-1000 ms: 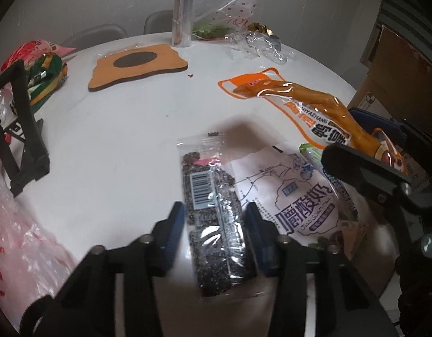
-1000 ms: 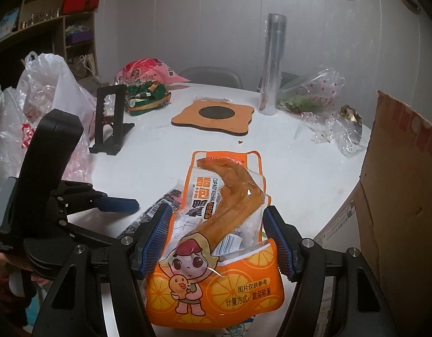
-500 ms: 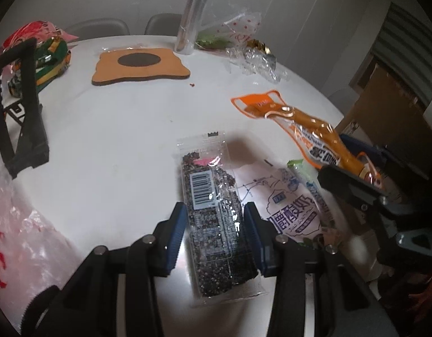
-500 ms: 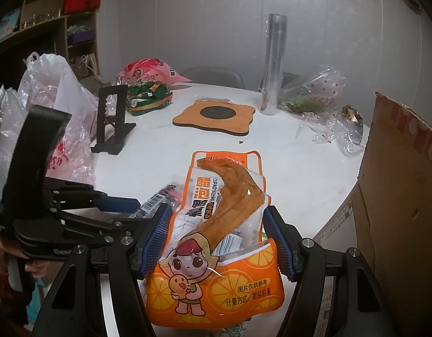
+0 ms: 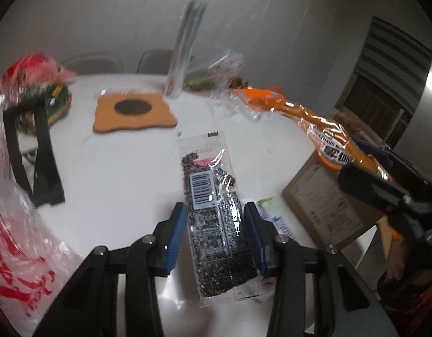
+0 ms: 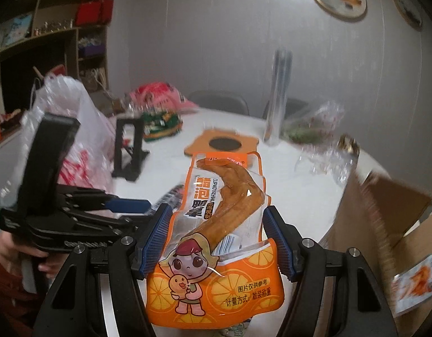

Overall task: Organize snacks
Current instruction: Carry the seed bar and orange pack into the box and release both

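My left gripper (image 5: pixel 214 231) is shut on a clear packet of dark seed bars (image 5: pixel 213 202) with a white barcode label, lifted off the white round table (image 5: pixel 112 174). My right gripper (image 6: pixel 216 241) is shut on an orange pouch with a duck wing (image 6: pixel 224 205) inside, also held up in the air. From the left wrist view the orange pouch (image 5: pixel 314 123) juts out above the table's right edge, its gripper dark and blurred lower right. In the right wrist view the left gripper (image 6: pixel 126 206) shows at left, held by a hand (image 6: pixel 8 255).
On the table: an orange coaster (image 5: pixel 133 111), a black stand (image 5: pixel 33 154), a shiny roll (image 5: pixel 185 50), crumpled clear wrappers (image 6: pixel 322 160), a red-printed plastic bag (image 5: pixel 16 238). An open cardboard box (image 6: pixel 378 224) stands at the right with a snack packet (image 6: pixel 418 283) in it. A green-white packet (image 5: pixel 272 213) lies near the table edge.
Both grippers have risen with their packets still held. The white yogurt packet that lay under the left gripper's packet has dropped out of sight, and the cardboard box shows below.
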The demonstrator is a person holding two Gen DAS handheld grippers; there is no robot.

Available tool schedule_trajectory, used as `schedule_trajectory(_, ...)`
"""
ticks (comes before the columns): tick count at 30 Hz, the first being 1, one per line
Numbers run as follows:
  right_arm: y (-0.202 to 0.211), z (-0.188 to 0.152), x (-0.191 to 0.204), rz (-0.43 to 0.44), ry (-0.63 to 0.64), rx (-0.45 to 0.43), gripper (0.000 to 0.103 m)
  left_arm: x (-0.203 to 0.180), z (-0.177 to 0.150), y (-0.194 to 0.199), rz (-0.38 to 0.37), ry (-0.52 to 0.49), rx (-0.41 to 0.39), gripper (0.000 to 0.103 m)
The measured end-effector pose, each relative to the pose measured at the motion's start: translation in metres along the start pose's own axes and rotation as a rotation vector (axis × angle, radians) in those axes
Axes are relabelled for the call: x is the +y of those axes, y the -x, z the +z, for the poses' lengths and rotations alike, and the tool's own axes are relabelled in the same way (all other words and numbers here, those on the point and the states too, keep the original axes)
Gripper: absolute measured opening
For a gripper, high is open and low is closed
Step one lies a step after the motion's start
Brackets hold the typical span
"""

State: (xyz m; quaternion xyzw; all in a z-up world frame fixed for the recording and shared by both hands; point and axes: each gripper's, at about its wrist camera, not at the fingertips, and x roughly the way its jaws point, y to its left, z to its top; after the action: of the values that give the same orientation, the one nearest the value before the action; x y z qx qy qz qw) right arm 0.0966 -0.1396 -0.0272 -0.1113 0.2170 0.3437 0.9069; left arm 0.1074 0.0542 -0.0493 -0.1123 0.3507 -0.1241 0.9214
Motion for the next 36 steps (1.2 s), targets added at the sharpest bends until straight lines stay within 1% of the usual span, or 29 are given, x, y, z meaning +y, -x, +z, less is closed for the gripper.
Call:
schedule_trajectory(2,0.015,0.006,-0.004,0.006,-0.015,-0.024,0.064,-0.015,0.006,0.010,-0.009,-0.029,-0.031,0.039)
schedule_trajectory(5,0.044,0.011,-0.012,-0.020,-0.013,-0.074,0.064,-0.038,0.016,0.024,-0.019,-0.074,-0.070,0.039)
schedule_trajectory(8,0.074,0.011,-0.029,-0.041,-0.028,-0.108,0.064,-0.067,0.028,0.034,-0.041,-0.124,-0.104,0.039)
schedule_trajectory(10,0.095,0.007,-0.044,-0.072,-0.038,-0.126,0.064,-0.088,0.036,0.038,-0.050,-0.164,-0.121,0.039)
schedule_trajectory(13,0.117,-0.001,-0.071,-0.104,-0.071,-0.126,0.064,-0.121,0.047,0.039,-0.071,-0.224,-0.130,0.039)
schedule_trajectory(16,0.127,-0.015,-0.099,-0.122,-0.110,-0.089,0.064,-0.148,0.057,0.034,-0.101,-0.267,-0.128,0.039)
schedule_trajectory(21,0.123,-0.040,-0.136,-0.119,-0.160,-0.013,0.064,-0.187,0.070,0.017,-0.132,-0.332,-0.100,0.039)
schedule_trajectory(24,0.115,-0.049,-0.149,-0.098,-0.169,0.030,0.064,-0.210,0.075,0.004,-0.132,-0.374,-0.074,0.039)
schedule_trajectory(27,0.102,-0.055,-0.162,-0.067,-0.169,0.084,0.064,-0.223,0.080,-0.009,-0.141,-0.395,-0.044,0.039)
schedule_trajectory(32,0.083,-0.059,-0.175,-0.042,-0.151,0.139,0.064,-0.242,0.083,-0.032,-0.132,-0.430,0.008,0.039)
schedule_trajectory(34,0.078,-0.060,-0.176,-0.031,-0.142,0.148,0.065,-0.248,0.084,-0.042,-0.124,-0.442,0.031,0.039)
schedule_trajectory(36,0.074,-0.059,-0.179,-0.038,-0.137,0.146,0.065,-0.251,0.083,-0.048,-0.115,-0.455,0.040,0.039)
